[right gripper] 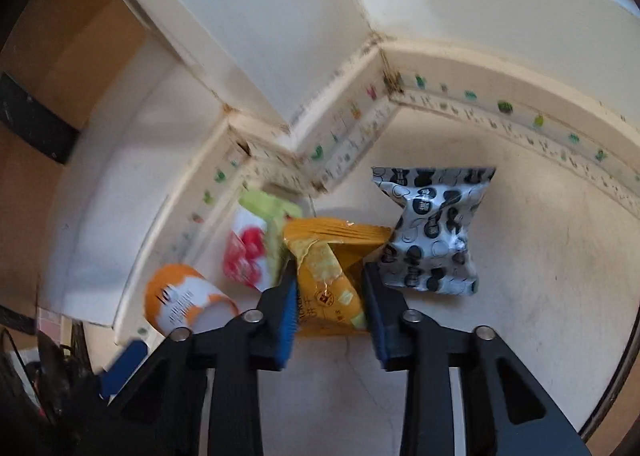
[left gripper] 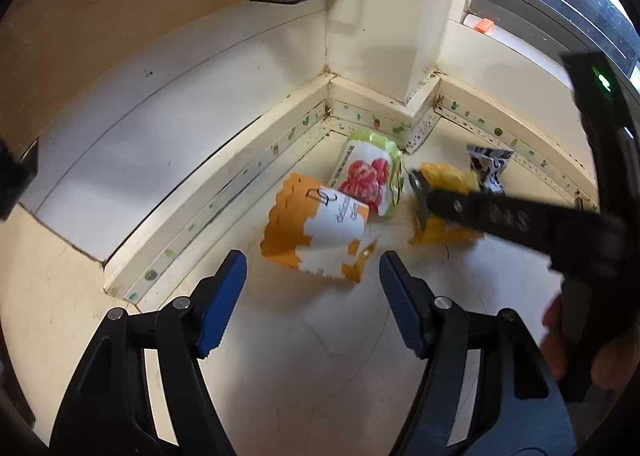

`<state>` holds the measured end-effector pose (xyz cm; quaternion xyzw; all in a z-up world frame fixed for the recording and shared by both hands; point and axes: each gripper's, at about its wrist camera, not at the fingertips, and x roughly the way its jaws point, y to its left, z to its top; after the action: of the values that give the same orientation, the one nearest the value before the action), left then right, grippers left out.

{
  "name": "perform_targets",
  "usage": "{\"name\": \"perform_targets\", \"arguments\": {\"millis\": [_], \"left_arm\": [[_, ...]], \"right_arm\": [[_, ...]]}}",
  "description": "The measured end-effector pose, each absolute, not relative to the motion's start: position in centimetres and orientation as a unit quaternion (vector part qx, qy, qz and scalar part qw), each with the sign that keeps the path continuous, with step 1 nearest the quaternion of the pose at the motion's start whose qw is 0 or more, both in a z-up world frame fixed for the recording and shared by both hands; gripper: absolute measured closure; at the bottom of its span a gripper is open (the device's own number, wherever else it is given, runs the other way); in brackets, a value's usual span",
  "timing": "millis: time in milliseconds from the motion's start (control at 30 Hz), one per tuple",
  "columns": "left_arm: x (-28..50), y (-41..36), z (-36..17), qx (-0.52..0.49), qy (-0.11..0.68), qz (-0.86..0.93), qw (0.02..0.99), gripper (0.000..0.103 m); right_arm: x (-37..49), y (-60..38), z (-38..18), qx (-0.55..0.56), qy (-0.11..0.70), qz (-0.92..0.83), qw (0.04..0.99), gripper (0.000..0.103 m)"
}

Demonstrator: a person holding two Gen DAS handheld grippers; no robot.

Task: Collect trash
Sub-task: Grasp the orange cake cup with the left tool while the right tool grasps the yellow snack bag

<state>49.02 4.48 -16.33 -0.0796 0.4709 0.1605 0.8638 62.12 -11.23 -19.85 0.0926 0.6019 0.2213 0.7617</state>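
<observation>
Several pieces of trash lie on the floor in a wall corner. An orange and white paper cup [left gripper: 320, 232] [right gripper: 188, 302] lies on its side. Behind it is a green and white packet with red fruit [left gripper: 370, 173] [right gripper: 256, 244]. A yellow cracker packet [left gripper: 444, 179] [right gripper: 328, 276] sits between the blue pads of my right gripper [right gripper: 330, 308], whose jaws stand against its sides. A silver and black wrapper [left gripper: 490, 165] [right gripper: 434, 228] lies to its right. My left gripper [left gripper: 312, 296] is open and empty, just short of the cup.
White skirting boards with a small printed pattern [left gripper: 280, 143] ring the corner. A wooden cabinet [left gripper: 100, 15] with a black handle stands at the left. A window sill with an orange item [left gripper: 485, 24] is at the back right. The right gripper's arm [left gripper: 520, 219] crosses the left view.
</observation>
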Motion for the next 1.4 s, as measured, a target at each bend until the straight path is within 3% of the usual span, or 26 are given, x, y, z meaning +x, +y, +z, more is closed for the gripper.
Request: {"name": "perform_targets", "arguments": {"millis": [733,800,867,1400], "left_arm": [[52.0,4.5,-19.4,-0.058,0.487,0.164,0.856,0.037],[52.3,4.4,-19.7,-0.055,0.489,0.160,0.856,0.048],[52.3,4.3,-19.9,-0.054,0.488,0.158,0.856,0.052],[48.7,1.8,-17.6,-0.050,0.476,0.116,0.870,0.057]], "right_arm": [[57.9,-14.1,-20.5,0.092,0.602,0.242,0.755,0.081],[57.8,-14.2,-20.0,0.093,0.602,0.242,0.755,0.081],[57.7,-14.4,-20.1,0.094,0.601,0.242,0.756,0.081],[54.7,-15.4,-18.5,0.112,0.591,0.242,0.761,0.082]]}}
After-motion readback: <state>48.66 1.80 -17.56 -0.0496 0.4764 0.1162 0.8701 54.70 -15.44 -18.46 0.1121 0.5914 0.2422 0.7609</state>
